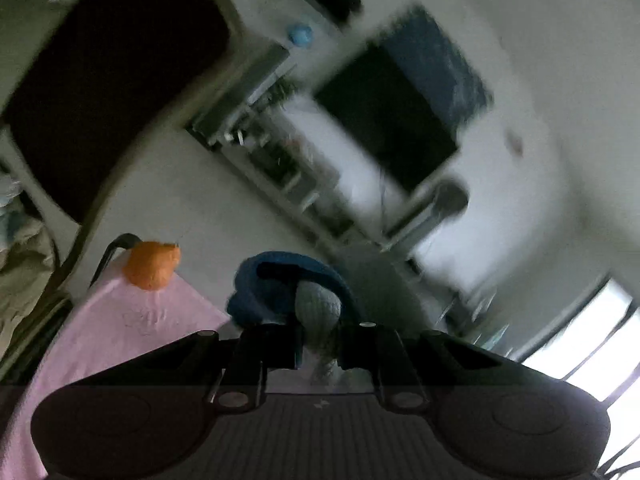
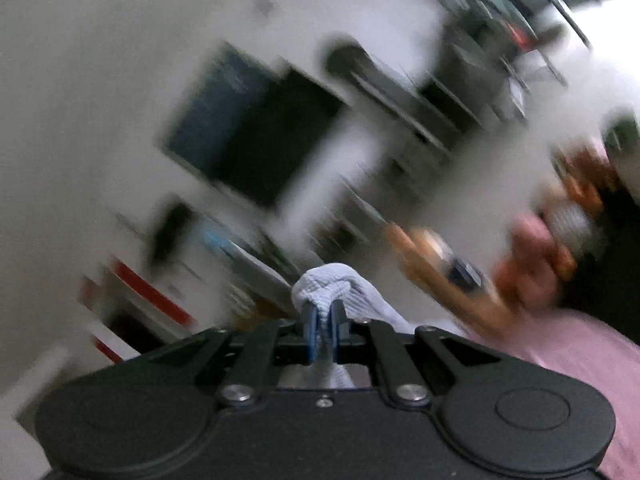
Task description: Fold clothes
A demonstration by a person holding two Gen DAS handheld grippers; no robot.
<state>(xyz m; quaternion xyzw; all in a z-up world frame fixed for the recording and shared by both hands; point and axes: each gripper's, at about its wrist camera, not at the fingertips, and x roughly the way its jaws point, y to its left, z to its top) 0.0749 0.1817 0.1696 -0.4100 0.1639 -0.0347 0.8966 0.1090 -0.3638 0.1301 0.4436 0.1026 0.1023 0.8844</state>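
Both views are blurred by motion and tilted up toward the room. My left gripper (image 1: 320, 332) is shut on a bunched fold of a white ribbed garment (image 1: 318, 308), with a dark blue part (image 1: 264, 292) of the cloth curling over its left side. My right gripper (image 2: 324, 328) is shut on a bunched fold of the same kind of white ribbed cloth (image 2: 332, 284), which sticks up between the blue pads (image 2: 310, 332). The rest of the garment hangs below, out of sight.
A pink sheet (image 1: 120, 320) covers the surface below; it also shows in the right wrist view (image 2: 580, 356). An orange object (image 1: 152, 264) sits on its far edge. A dark screen (image 1: 392, 120) hangs on the white wall, with shelves (image 1: 256, 140) beside it. A bright window (image 1: 600, 352) is at right.
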